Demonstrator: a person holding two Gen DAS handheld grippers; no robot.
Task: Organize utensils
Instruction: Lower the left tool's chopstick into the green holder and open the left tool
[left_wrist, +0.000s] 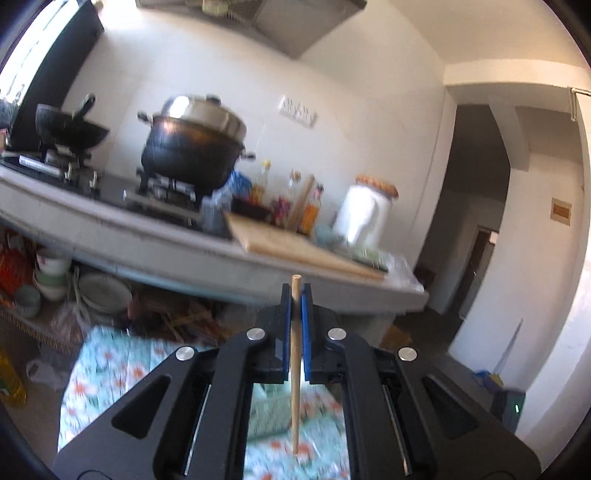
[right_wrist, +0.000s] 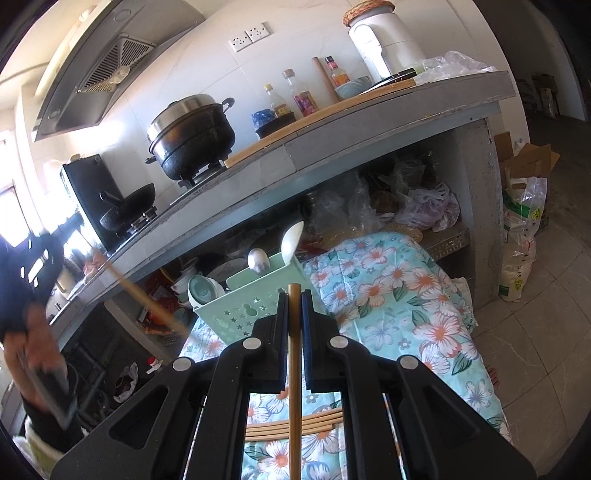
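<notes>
Chopstick (left_wrist: 295, 369) is clamped upright in left gripper (left_wrist: 295, 299); another chopstick (right_wrist: 294, 369) is clamped in right gripper (right_wrist: 294, 302). Green basket (right_wrist: 236, 310) sits just ahead of right gripper, w/ spare chopsticks (right_wrist: 295, 424) laid crosswise on tabletop below.

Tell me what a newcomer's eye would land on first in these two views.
First, the chopstick clamped upright in the right tongs, dead centre, with the left tongs pinching another chopstick the same way. Next, the mint-green utensil basket just ahead on the bright floral cloth, spoons standing in it. Behind, a big black pot sits on the stove.
</notes>
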